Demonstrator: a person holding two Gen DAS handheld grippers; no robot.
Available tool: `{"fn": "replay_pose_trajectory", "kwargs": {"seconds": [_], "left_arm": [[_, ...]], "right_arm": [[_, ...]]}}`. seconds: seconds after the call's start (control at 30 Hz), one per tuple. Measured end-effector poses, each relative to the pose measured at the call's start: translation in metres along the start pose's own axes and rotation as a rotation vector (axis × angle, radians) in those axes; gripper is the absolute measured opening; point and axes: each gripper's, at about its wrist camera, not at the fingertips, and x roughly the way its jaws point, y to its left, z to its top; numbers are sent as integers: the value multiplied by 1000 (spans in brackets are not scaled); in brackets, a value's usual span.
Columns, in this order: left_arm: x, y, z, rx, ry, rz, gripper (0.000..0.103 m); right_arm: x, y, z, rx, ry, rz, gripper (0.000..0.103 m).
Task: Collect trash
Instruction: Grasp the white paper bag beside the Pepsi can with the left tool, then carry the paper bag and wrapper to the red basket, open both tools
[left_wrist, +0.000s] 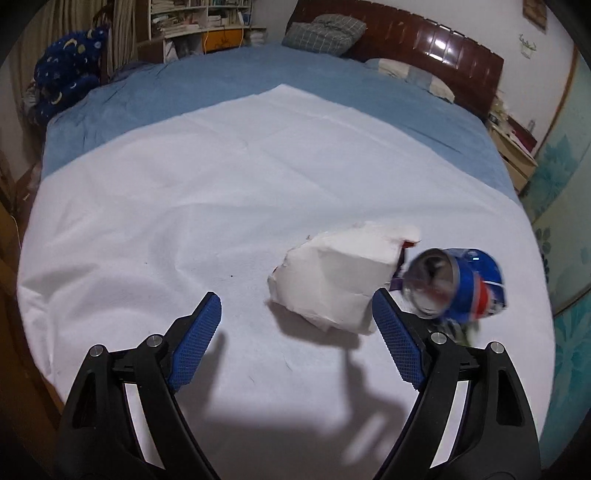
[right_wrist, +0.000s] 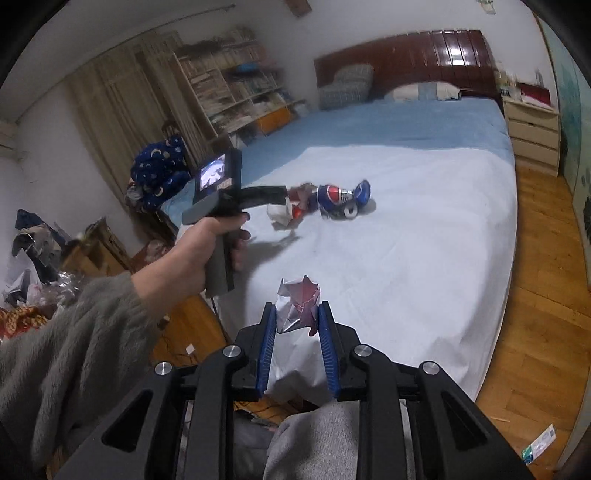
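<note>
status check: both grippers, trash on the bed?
Left gripper open, short of white paper wad. Right gripper shut on crumpled wrapper. Crushed blue can beside wad. Nothing blocking.
</note>
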Motion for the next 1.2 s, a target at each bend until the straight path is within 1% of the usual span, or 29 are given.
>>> {"fn": "replay_pose_trajectory", "kwargs": {"seconds": [0.13,0.23,0.33,0.43,0.47,0.53,0.6,0.63,0.67,0.7,0.73,0.83,0.93,1.03,1.1,1.17,1.2], "left_arm": [[8,5,-2,-35,17,-57,83],[0,0,-1,-6,-18,-66,83],[-8,-7,0,23,-60,-102,83],[-8,-12,2,47,-73,-127,83],[-3,-14,3,63,-62,-123,83],[7,-19,4,89,-39,-89,83],[15,-20,6,85,-19,-90,83],[16,-17,7,69,-10,-94,82],[17,-12,8,41,-9,-99,69],[17,-7,9,11,-2,-109,61],[16,-3,9,-15,3,-120,59],[7,8,5,-74,-5,-152,55],[-21,15,4,-102,-64,-188,54],[-76,18,-1,-125,-149,-242,54],[-132,11,-16,-113,-238,-284,54],[-169,-3,-33,-97,-281,-323,54],[-196,-20,-51,-66,-301,-364,54]], "right_arm": [[2,-5,1,27,2,7,25],[7,-7,5,29,4,7,25],[7,-7,6,23,5,3,25],[7,-5,6,16,8,0,25],[8,-5,7,14,10,0,25],[8,-6,7,16,13,-1,25],[8,-5,9,21,18,-2,25],[8,-6,9,25,18,-2,26],[8,-7,10,29,19,-1,25],[8,-7,10,33,21,1,26],[8,-8,10,41,21,1,26],[7,-11,10,58,15,1,25],[2,-17,8,79,-7,4,25],[-12,-27,6,121,-46,13,25],[-26,-35,7,148,-71,10,26],[-54,-50,7,162,-108,-26,25],[-67,-56,6,161,-123,-47,25]]}}
